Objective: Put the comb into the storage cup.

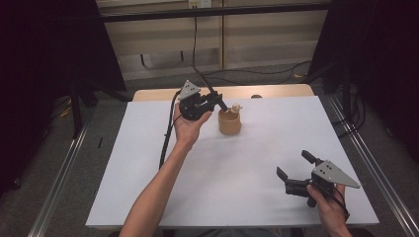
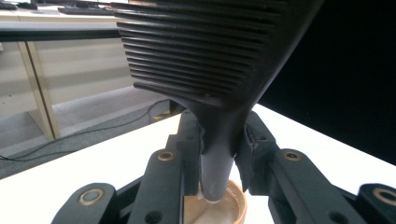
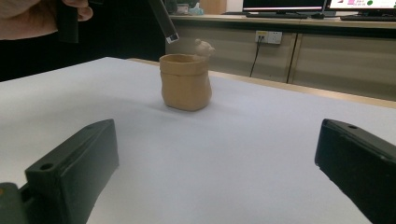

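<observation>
The left gripper (image 1: pixel 213 101) pinches a comb (image 2: pixel 210 70) by its handle, tip poised just over the cup (image 1: pixel 230 123) on the bench (image 1: pixel 247 163). Next move: lower it straight in. The right gripper (image 1: pixel 294 168) rests spread, empty.

Both grippers are the same build: chunky matte black bodies with blocky black jaws. The left gripper (image 1: pixel 203 104) and the right gripper (image 1: pixel 295 173) each carry a grey three-cornered plate on top, dotted with small dark holes. A black cable (image 1: pixel 167 133) trails off the left one. Up close in the left gripper view, the linkage arms have brass-coloured round bushings at the pivots. Forearms are bare, no sleeves, and the right wrist has a dark band.
</observation>
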The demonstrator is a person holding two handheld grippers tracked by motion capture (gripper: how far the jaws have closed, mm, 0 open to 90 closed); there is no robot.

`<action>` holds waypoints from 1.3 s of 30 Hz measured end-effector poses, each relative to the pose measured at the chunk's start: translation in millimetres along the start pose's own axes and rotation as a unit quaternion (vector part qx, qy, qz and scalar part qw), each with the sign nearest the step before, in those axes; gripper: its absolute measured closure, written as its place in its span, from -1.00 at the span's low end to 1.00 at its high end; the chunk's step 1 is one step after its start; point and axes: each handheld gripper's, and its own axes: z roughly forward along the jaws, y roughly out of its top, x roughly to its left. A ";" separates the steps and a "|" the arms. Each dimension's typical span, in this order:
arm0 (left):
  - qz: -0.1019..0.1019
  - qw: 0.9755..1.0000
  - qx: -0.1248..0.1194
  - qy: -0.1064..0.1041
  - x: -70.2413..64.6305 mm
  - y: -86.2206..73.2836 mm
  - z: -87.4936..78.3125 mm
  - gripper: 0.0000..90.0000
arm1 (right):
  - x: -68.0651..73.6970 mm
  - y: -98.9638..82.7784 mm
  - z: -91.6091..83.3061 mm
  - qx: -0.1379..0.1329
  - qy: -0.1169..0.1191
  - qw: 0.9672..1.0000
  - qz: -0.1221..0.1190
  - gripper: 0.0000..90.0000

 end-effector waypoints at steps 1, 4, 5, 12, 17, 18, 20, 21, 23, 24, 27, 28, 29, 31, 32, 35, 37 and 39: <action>-0.001 1.000 0.000 -0.001 0.3 -1.0 1.7 0.62 | 0.0 0.0 -0.1 0.000 0.000 1.000 0.000 -1.00; 0.003 1.000 0.001 0.003 1.2 -3.2 5.1 0.62 | -0.2 -0.1 -0.3 0.001 -0.001 1.000 0.000 -1.00; -0.001 1.000 0.001 0.002 1.7 -4.0 5.9 0.62 | -0.1 -0.1 -0.4 0.001 0.000 1.000 0.000 -1.00; 0.001 1.000 0.004 0.006 4.3 -5.2 9.0 0.62 | 0.0 -0.2 -0.1 0.001 0.001 1.000 -0.001 -1.00; 0.000 1.000 0.007 0.002 4.7 -7.4 10.3 0.62 | 0.1 -0.2 -0.3 0.002 0.002 1.000 0.000 -1.00; 0.001 1.000 0.010 0.001 3.9 -9.0 10.6 0.62 | 0.1 -0.2 -0.4 0.001 0.001 1.000 0.001 -1.00; 0.000 1.000 0.014 0.000 3.3 -12.5 11.9 0.62 | 0.3 -0.1 -0.6 0.000 0.004 1.000 0.000 -1.00; 0.003 1.000 0.015 -0.001 3.5 -13.4 12.8 0.62 | 0.5 -0.2 -0.5 0.002 0.003 1.000 0.001 -1.00; 0.002 1.000 0.019 0.001 3.4 -15.3 14.9 0.62 | 0.5 -0.3 -0.4 0.002 0.003 1.000 0.001 -1.00; 0.006 1.000 0.021 0.002 4.4 -15.7 15.0 0.62 | 0.7 -0.3 -0.5 0.001 0.005 1.000 0.001 -1.00; 0.004 1.000 0.022 0.000 3.9 -16.4 15.5 0.62 | 0.5 -0.3 -0.5 0.002 0.004 1.000 0.002 -1.00; 0.006 1.000 0.024 -0.001 3.8 -16.5 15.4 0.62 | 0.2 -0.4 -0.4 0.002 0.003 1.000 0.000 -1.00; 0.005 1.000 0.024 -0.004 3.4 -17.0 15.7 0.62 | 0.3 -0.5 -0.2 0.002 0.004 1.000 0.000 -1.00; 0.012 0.999 0.030 -0.001 3.0 -18.3 15.8 0.62 | 0.5 -0.5 -0.4 0.002 0.005 1.000 -0.001 -1.00; 0.006 1.000 0.028 -0.003 3.0 -19.7 16.7 0.62 | 0.5 -0.5 -0.4 0.002 0.006 1.000 -0.001 -1.00; 0.007 0.999 0.036 -0.002 4.2 -22.1 17.7 0.62 | 0.4 -0.5 -0.4 0.002 0.004 1.000 0.001 -1.00; 0.007 0.999 0.037 -0.002 4.1 -23.5 18.2 0.62 | 0.5 -0.5 -0.4 0.002 0.004 1.000 0.001 -1.00; 0.007 0.999 0.040 0.000 4.0 -24.1 18.1 0.62 | 0.5 -0.5 -0.3 0.002 0.005 1.000 0.001 -1.00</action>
